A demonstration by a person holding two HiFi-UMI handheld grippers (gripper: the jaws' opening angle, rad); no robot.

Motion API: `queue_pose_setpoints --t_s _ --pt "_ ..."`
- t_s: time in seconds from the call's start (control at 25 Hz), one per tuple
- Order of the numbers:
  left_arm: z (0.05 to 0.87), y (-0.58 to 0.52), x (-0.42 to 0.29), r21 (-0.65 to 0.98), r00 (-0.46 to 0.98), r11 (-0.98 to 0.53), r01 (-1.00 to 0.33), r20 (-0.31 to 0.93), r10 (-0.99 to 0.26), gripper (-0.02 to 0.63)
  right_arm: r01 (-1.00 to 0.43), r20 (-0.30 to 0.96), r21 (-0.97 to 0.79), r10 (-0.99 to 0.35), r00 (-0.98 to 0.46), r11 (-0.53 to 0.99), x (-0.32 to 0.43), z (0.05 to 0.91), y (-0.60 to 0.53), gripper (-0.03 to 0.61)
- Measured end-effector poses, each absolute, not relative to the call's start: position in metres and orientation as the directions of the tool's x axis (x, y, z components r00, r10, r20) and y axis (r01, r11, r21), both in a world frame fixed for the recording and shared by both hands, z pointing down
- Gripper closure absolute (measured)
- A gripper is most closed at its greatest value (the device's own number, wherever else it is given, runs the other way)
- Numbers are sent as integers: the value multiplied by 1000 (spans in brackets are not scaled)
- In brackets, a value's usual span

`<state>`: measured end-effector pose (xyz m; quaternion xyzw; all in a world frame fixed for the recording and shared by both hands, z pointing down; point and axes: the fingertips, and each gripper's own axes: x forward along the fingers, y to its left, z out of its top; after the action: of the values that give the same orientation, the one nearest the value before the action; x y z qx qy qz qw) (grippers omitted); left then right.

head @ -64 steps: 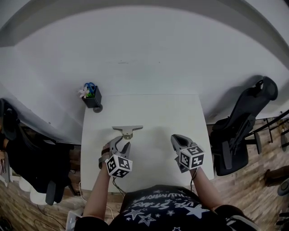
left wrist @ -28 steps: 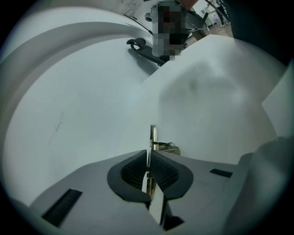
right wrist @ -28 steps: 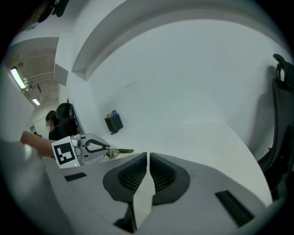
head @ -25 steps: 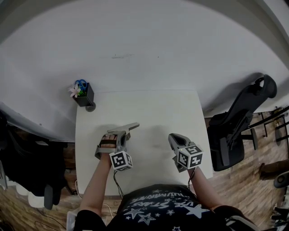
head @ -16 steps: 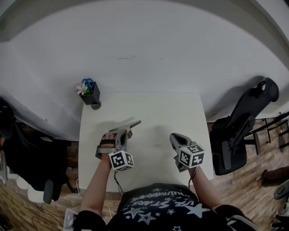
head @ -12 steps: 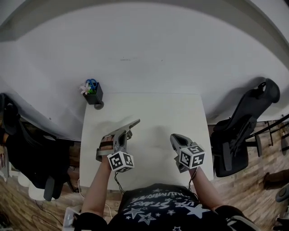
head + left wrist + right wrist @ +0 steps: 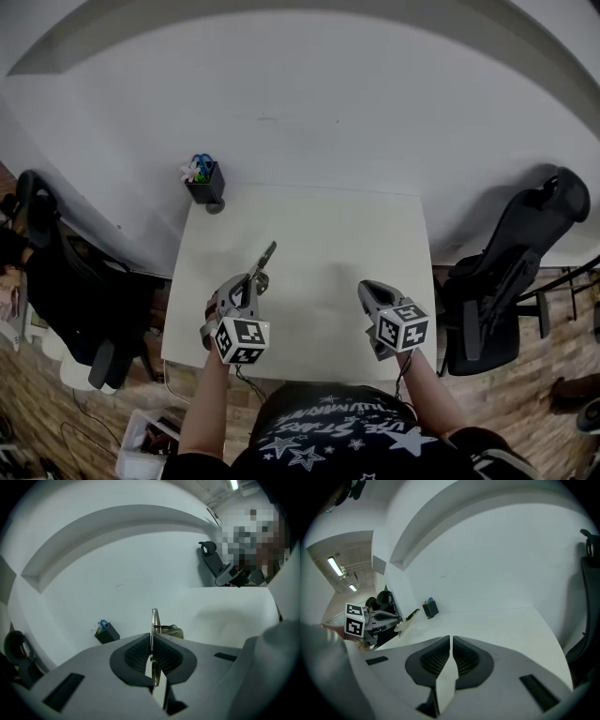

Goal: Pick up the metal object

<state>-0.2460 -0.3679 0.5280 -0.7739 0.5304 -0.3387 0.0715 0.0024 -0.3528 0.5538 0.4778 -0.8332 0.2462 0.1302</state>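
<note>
Evidently the left gripper is clamped tight on the metal object, which projects ahead of its jaws, apparently clear of the table, so pickup looks complete; the right gripper is closed and empty.

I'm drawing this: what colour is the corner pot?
Black pot, clearest in the head view.

The left gripper, lower left of the middle, tilts up and right. Its jaws pinch a thin metal piece. The right gripper, lower right, has its jaws together with nothing between them. The left arm and right arm reach up from the bottom edge.
</note>
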Motion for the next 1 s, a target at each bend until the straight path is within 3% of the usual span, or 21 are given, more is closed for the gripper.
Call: queue_pose_setpoints --t_s 1.0 --pt "527 -190 -159 -257 53 -181 -949 435 -899 588 -758 432 -268 -629 -646 594 83 555 -238 528"
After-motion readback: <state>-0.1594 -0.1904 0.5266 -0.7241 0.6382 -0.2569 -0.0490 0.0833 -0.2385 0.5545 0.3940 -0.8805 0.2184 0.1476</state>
